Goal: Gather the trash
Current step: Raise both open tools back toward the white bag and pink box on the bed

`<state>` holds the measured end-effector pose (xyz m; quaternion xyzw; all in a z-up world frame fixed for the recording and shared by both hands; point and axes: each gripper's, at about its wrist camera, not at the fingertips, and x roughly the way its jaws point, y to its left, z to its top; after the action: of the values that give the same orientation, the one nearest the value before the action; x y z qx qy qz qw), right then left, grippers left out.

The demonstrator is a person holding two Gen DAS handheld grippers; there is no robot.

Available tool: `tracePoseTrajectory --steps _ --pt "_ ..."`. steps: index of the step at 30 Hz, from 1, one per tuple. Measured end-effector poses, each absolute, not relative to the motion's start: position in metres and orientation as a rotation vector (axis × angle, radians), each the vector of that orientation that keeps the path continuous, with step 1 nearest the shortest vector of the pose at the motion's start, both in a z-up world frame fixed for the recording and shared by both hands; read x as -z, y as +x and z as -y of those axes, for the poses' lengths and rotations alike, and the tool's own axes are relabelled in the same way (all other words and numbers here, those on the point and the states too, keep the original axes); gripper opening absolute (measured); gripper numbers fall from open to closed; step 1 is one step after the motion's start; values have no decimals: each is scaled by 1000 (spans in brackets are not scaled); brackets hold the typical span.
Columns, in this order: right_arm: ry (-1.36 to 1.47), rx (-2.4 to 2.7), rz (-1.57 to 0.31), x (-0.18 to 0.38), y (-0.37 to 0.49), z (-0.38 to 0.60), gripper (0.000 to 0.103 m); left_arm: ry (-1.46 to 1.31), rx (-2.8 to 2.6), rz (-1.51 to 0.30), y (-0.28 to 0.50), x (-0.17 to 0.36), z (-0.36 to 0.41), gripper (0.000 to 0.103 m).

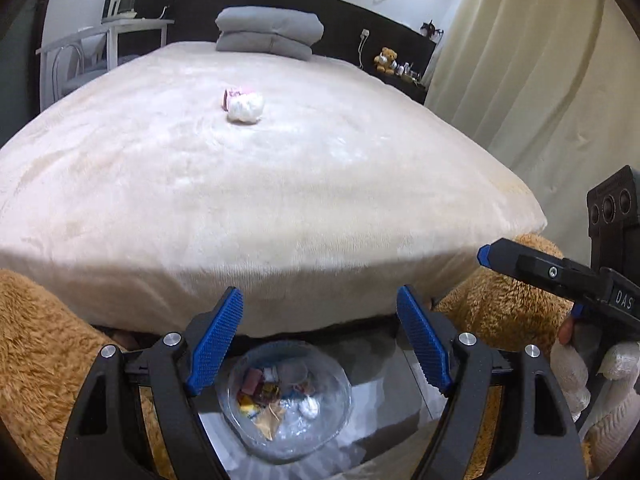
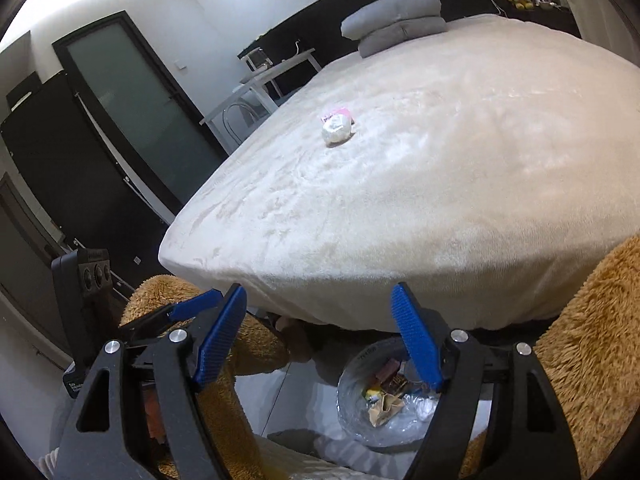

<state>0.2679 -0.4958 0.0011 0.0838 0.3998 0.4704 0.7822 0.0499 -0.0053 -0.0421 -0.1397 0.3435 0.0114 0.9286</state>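
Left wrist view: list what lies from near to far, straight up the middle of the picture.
Trash bin → bed edge → white wad → pink wrapper → grey pillows → black headboard.

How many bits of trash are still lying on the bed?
2: a crumpled white wad mid-bed, and a pink wrapper touching it on the pillow side. Smaller scraps could be hidden behind them.
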Motion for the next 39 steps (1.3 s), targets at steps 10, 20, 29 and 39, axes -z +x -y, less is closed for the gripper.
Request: tracePoseTrajectory --steps 10,20,29,39 --pt "100 -1001 -790 -22 320 470 74 -265 -35 -625 75 12 -34 78" --pt "-15 -958 -805 -11 401 391 74 -308 -69 -555 116 -11 -96 78" --pt "-42 -941 -853 15 449 320 74 -456 -157 -541 153 -10 -164 78" --pt "-21 -943 -895 35 479 247 74 -549 -171 -543 185 0 -194 78"
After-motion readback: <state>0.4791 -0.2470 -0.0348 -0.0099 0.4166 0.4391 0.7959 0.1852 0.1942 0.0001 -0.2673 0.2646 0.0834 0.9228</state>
